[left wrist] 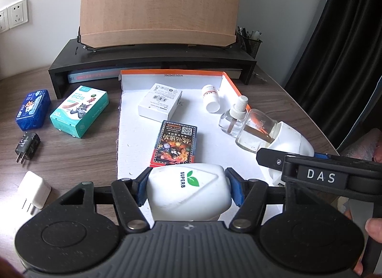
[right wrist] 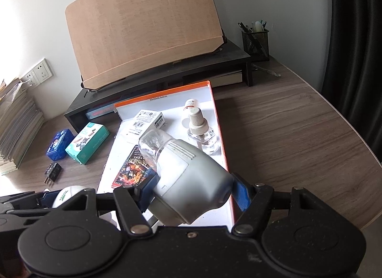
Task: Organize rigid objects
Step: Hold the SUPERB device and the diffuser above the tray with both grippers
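The left gripper (left wrist: 188,187) is clamping a white plug-in device (left wrist: 188,192) between its pads; the right gripper (right wrist: 193,192) is squeezing a grey vaporizer (right wrist: 188,180) over the box lid (right wrist: 219,120).

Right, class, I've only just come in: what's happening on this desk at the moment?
A person is sorting small items into an orange-edged box lid. The left gripper has its jaws clamped on a white SUPERB device. The right gripper holds a white plug-in unit with a clear bottle over the lid. Two chargers, a blue tin and a teal box wait outside on the desk.
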### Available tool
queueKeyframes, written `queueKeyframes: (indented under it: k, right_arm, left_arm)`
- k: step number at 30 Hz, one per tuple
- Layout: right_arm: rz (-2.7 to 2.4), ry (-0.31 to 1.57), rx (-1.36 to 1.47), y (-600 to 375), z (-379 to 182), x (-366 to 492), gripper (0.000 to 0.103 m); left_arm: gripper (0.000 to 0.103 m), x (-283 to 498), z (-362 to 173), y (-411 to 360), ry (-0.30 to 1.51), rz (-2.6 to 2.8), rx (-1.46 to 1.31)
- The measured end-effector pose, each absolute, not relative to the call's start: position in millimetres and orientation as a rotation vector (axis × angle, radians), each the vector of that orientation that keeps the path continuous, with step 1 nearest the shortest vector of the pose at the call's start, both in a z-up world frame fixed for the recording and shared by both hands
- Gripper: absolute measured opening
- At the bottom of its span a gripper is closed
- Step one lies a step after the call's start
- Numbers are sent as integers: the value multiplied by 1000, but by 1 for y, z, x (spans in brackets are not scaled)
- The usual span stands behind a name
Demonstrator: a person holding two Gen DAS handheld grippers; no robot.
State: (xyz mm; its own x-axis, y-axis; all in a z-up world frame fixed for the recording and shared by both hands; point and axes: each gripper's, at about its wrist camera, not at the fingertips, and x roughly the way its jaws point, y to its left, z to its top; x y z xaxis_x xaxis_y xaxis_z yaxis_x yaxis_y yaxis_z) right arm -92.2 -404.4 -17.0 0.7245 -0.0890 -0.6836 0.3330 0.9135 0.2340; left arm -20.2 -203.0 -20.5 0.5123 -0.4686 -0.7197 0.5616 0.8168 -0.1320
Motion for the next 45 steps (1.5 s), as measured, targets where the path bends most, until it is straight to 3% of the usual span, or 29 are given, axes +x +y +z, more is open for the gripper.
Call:
queueKeyframes:
  k: [45]
  right_arm:
    - [-262,750,371,-402,-23,-75,80]
  left_arm:
    - [65,-8,-27,-202,854,-678,151]
